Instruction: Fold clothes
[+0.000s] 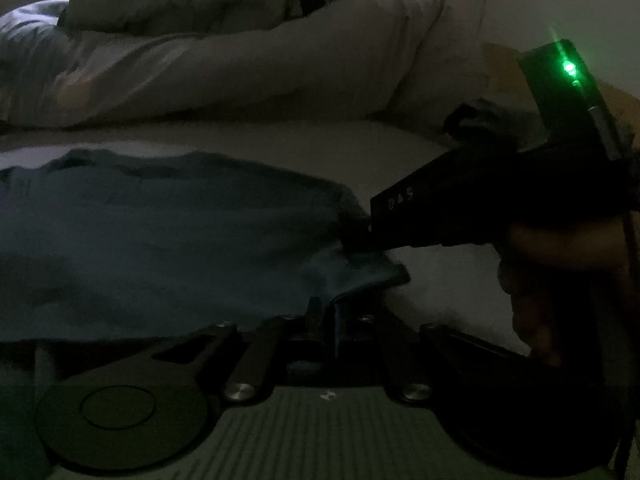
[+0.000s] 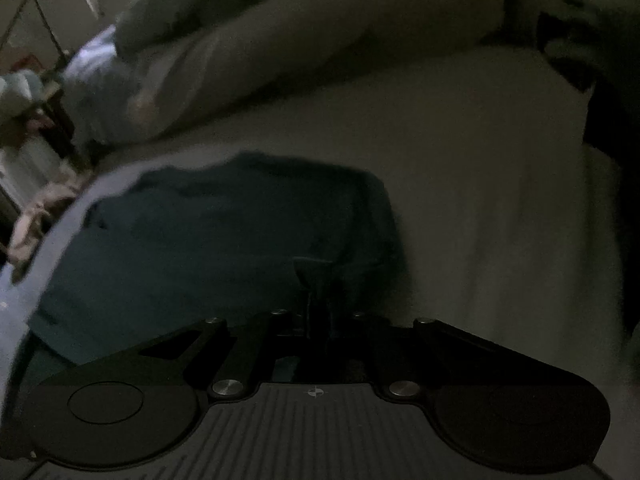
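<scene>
While both cameras run in very dim light, I read a blue garment (image 1: 160, 240) lying flat on a pale bed sheet (image 1: 280, 140), with white pillows (image 1: 240, 68) behind it.

Left gripper (image 1: 326, 312): I see its jaws narrowly parted at the garment's near right corner. A fold of the cloth lies at the gap; I cannot tell whether the pads press on it.

Right gripper (image 2: 316, 280): from its own camera, I see the two fingers standing close together with a thin slit between them, over the near right part of the garment. Whether cloth sits in that slit I cannot tell. In the left wrist view, this gripper's black body enters from the right, tip at the garment's right edge, held by a hand (image 1: 560, 280).

Readable writing: pale letters "DAS" (image 1: 400, 199) on the side of the right gripper's body. A green indicator light (image 1: 568, 67) glows on its upper housing. I can read no other label.
</scene>
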Motion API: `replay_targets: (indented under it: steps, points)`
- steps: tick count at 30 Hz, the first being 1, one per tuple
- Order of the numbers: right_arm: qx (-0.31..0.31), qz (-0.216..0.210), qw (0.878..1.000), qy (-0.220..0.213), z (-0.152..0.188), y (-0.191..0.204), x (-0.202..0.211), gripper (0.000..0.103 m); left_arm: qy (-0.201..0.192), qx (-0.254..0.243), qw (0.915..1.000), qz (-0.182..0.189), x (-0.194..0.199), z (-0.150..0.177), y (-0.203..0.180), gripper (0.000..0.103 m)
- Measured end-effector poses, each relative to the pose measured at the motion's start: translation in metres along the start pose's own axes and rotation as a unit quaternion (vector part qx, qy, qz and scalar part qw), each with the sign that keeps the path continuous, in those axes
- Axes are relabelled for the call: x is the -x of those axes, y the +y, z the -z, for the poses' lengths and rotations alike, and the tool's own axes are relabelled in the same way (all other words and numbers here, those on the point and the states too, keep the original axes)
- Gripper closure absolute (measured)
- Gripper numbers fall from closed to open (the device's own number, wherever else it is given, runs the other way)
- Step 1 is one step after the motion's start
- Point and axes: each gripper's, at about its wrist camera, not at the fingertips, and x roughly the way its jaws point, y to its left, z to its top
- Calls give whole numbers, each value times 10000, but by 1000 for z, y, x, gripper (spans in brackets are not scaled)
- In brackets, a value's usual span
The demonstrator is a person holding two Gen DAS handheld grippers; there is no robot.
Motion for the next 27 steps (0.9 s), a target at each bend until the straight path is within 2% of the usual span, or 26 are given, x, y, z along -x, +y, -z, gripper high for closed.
replay_targets:
  steps: [1, 2, 3, 4, 5, 8, 12, 15, 21, 25, 27]
  points:
    - [1, 75, 10000, 39, 2, 0, -2, 69, 58, 23, 10000, -38, 0, 0, 1, 58]
    - [2, 151, 9999, 56, 3, 1, -3, 57, 71, 78, 9999, -39, 2, 1, 4, 42]
    - [12, 244, 9997, 58, 4, 2, -3, 34, 41, 144, 9999, -23, 6, 1, 6, 35]
    - [11, 362, 9993, 15, 7, 3, 0, 17, 0, 210, 9998, -6, 10, 1, 9, 22]
    - [-13, 461, 9989, -47, 9, 2, 6, 13, -39, 269, 9996, 1, 16, 2, 10, 12]
    - [86, 767, 9969, -177, 18, 8, 26, 8, -45, 485, 9988, 51, 34, 4, 18, 2]
    - [353, 1027, 9941, -76, 39, 23, 60, 3, 34, 806, 9967, -26, 71, 6, 49, 0]
    - [677, 970, 9929, -106, 62, 42, 99, 2, -58, 1009, 9947, -169, 117, 3, 71, 0]
    - [1029, 643, 9909, -576, 112, 89, 207, 0, -559, 1311, 9860, -861, 251, 14, 137, 0]
    - [1361, 418, 9868, -766, 147, 128, 265, 0, -830, 1370, 9774, -1381, 308, 16, 169, 0]
    - [1545, 336, 9841, -813, 161, 147, 288, 0, -837, 1382, 9728, -1662, 328, 23, 184, 0]
